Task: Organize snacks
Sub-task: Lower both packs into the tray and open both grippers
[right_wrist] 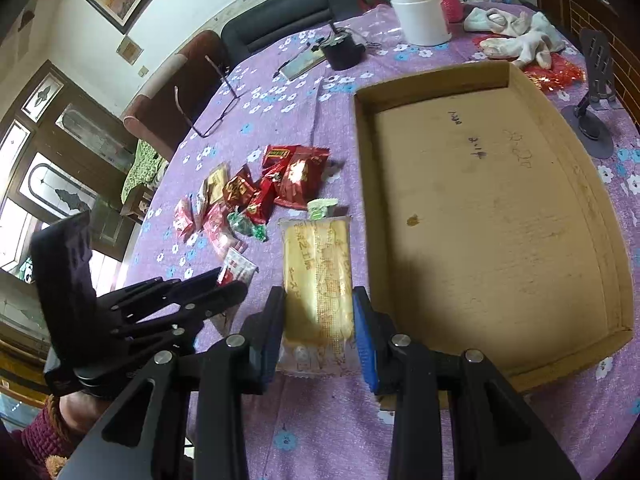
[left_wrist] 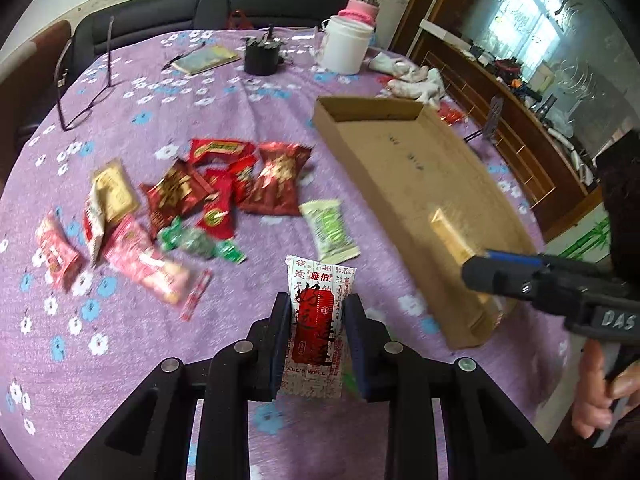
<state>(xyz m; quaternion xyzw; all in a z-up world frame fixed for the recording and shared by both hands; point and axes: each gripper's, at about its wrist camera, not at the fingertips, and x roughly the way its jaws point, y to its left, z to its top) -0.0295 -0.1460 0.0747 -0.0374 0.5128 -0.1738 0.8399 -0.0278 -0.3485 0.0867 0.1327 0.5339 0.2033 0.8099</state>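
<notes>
My left gripper (left_wrist: 316, 320) is shut on a white and red snack packet (left_wrist: 318, 320), held above the purple tablecloth. My right gripper (right_wrist: 320, 312) is shut on a long yellow snack packet (right_wrist: 318, 276), held just left of the shallow cardboard box (right_wrist: 600, 184). In the left wrist view the right gripper (left_wrist: 472, 268) holds that yellow packet (left_wrist: 450, 236) over the box (left_wrist: 348, 112). A pile of red, pink, gold and green snack packets (left_wrist: 224, 188) lies on the cloth left of the box; the pile also shows in the right wrist view (right_wrist: 256, 196). The left gripper (right_wrist: 224, 292) shows at the left there.
A white tub (left_wrist: 345, 48), pink-sleeved bottle (left_wrist: 362, 6), black cup (left_wrist: 261, 56), booklet (left_wrist: 206, 59), glasses (left_wrist: 86, 80) and white cloths (left_wrist: 416, 78) sit at the table's far side. A black phone stand (right_wrist: 592, 92) is right of the box. A dark sofa (left_wrist: 224, 4) runs behind.
</notes>
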